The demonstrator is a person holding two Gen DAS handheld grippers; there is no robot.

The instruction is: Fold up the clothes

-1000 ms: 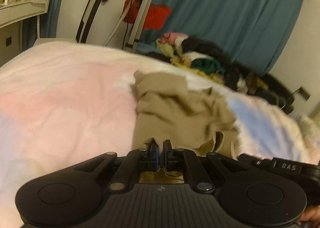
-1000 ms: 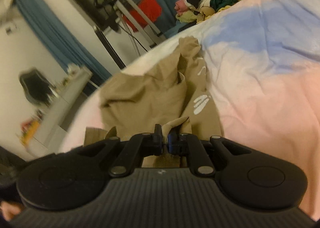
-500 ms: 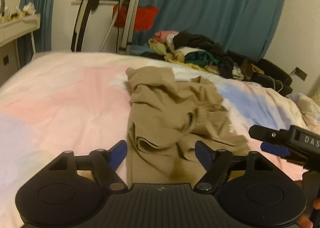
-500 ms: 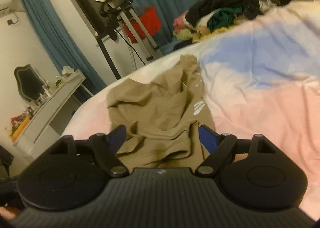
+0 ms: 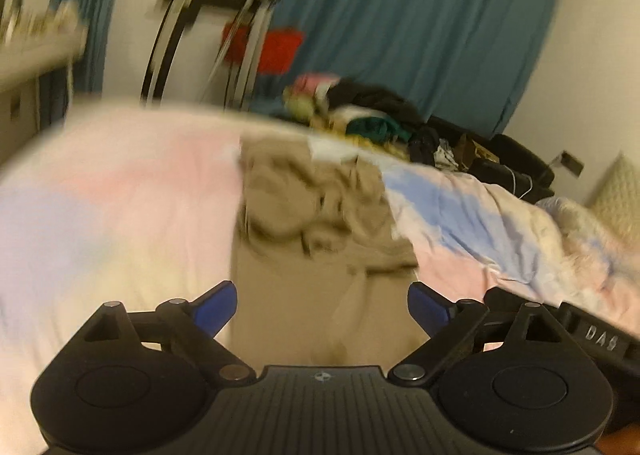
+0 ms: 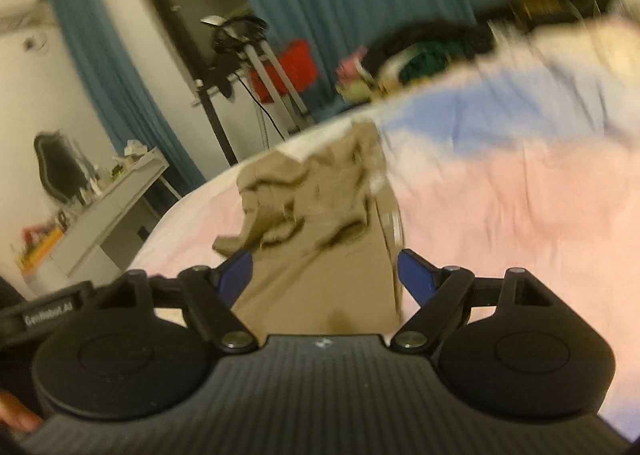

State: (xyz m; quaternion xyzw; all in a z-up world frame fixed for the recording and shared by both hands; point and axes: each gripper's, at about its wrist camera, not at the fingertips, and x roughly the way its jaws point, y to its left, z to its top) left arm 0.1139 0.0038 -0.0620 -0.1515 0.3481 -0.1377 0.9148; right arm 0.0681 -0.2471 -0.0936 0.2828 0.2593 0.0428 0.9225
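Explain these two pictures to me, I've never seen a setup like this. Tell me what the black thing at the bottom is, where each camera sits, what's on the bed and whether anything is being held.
There is no robot here. A person holds a handheld two-finger gripper in each hand, and each carries a fisheye camera looking forward along its fingers. One picture is from the left gripper, the other from the right gripper. The black shape at the bottom is the tool's own body; the blue tips are its fingers.

Both stand wide open and hold nothing. Ahead of them a tan garment lies crumpled on a bed with pink and blue bedding. A pile of other clothes sits at the far edge. Both pictures are motion-blurred.
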